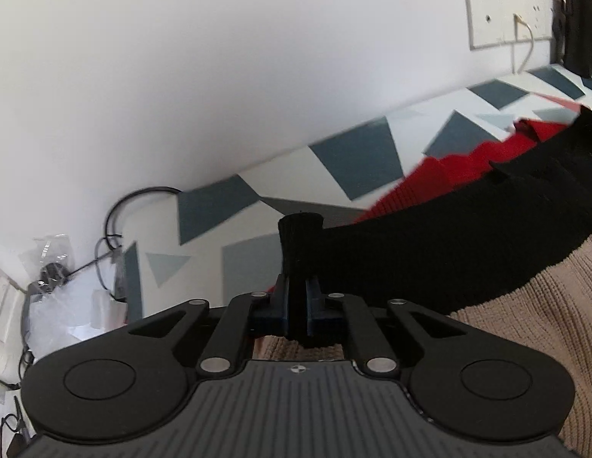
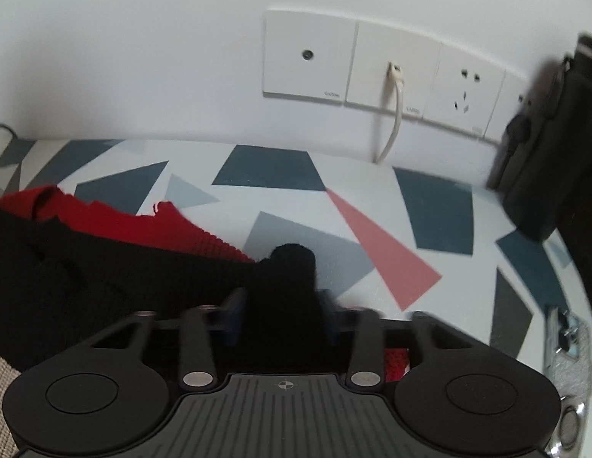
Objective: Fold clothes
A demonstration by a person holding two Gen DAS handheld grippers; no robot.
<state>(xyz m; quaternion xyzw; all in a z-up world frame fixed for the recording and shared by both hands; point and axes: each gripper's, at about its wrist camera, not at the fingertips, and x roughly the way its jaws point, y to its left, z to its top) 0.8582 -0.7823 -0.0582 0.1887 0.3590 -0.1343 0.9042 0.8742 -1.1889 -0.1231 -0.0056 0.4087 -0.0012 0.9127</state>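
A knitted sweater with black (image 1: 429, 252), red (image 1: 441, 168) and beige (image 1: 525, 328) bands lies over a table with a geometric patterned cover (image 1: 353, 160). My left gripper (image 1: 299, 286) is shut on a pinched fold of the black band at the sweater's left corner. My right gripper (image 2: 282, 305) is shut on a fold of the black band (image 2: 105, 267) at the other corner. The red band (image 2: 173, 229) lies behind it and a beige part (image 2: 2, 366) shows at the lower left. The black edge stretches between the two grippers above the table.
A white wall with a socket panel (image 2: 387, 72) and a plugged white cable (image 2: 395, 114) stands behind the table. A black bag (image 2: 547, 160) stands at the right. Black cables and plastic bags (image 1: 59, 286) lie at the left end. A small silver object (image 2: 566, 347) lies at the right edge.
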